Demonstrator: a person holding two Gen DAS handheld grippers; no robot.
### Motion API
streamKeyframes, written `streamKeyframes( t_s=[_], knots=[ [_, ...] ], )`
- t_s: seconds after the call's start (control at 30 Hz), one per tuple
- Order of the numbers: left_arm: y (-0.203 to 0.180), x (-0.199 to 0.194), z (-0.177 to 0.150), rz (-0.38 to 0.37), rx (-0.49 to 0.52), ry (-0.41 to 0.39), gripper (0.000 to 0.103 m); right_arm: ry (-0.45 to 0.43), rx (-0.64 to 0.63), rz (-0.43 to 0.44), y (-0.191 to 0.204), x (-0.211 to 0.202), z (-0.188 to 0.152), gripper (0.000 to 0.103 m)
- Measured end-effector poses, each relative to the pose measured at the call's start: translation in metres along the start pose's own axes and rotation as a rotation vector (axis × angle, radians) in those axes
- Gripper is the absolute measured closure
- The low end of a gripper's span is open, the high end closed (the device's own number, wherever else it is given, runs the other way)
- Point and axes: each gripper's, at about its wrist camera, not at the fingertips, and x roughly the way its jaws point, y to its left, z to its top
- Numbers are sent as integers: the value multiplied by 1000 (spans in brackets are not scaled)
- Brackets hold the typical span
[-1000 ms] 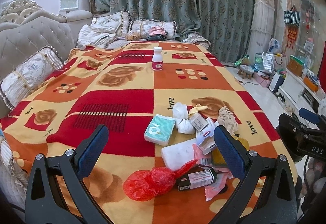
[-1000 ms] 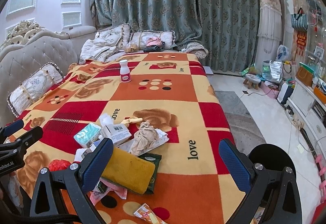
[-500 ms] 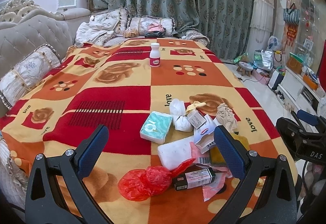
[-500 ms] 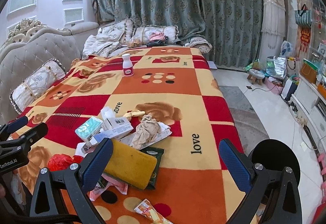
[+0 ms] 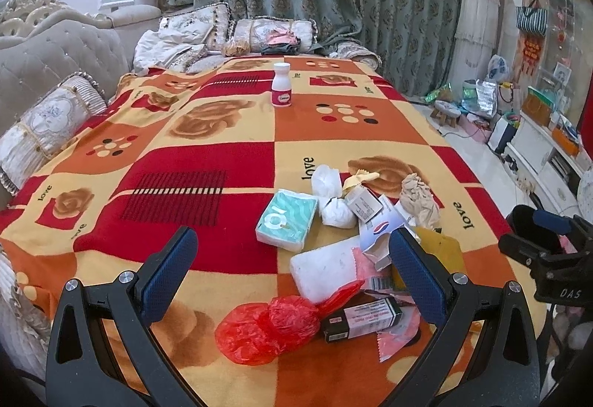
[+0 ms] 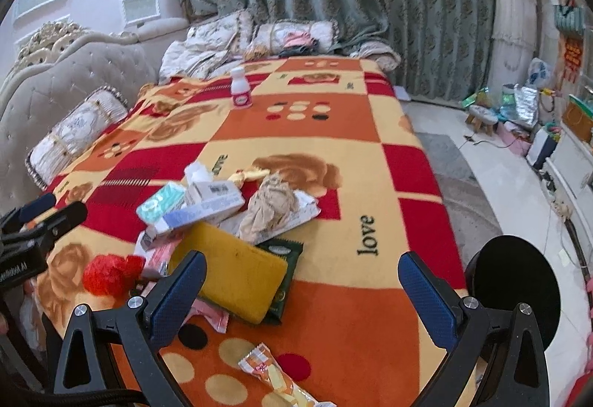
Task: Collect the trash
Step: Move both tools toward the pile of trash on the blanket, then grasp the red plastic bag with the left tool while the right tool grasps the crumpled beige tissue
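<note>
A heap of trash lies on the patterned blanket (image 5: 207,162): a red plastic bag (image 5: 267,329), a dark carton (image 5: 361,319), a teal tissue pack (image 5: 287,222), white wads (image 5: 326,181), a crumpled beige paper (image 6: 270,207) and a yellow sponge (image 6: 237,270). An orange wrapper (image 6: 274,377) lies near the front edge. My left gripper (image 5: 292,273) is open above the red bag and a white sponge (image 5: 326,272). My right gripper (image 6: 302,299) is open, over the blanket right of the yellow sponge. Both are empty.
A white bottle with a pink label (image 5: 281,84) stands far back on the blanket. Pillows (image 5: 52,122) and a tufted sofa back line the left. A black round bin (image 6: 511,288) stands on the floor at the right. Clutter fills the far right floor.
Both grippers have moved slightly forward and lower toward the trash heap. The jaws stay open. Nothing on the blanket has moved.
</note>
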Motion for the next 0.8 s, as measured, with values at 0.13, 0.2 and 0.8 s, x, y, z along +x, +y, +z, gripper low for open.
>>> streamKeyframes(
  t_s=[0.13, 0.2, 0.8],
  knots=[
    [15, 4, 3, -17, -10, 42, 0, 46, -31, 24, 2, -2, 0, 0],
    [23, 5, 4, -26, -23, 60, 0, 67, -28, 42, -1, -4, 2, 0],
    [33, 10, -34, -65, 130, 190, 1, 164, -38, 102, -23, -34, 16, 10]
  ],
)
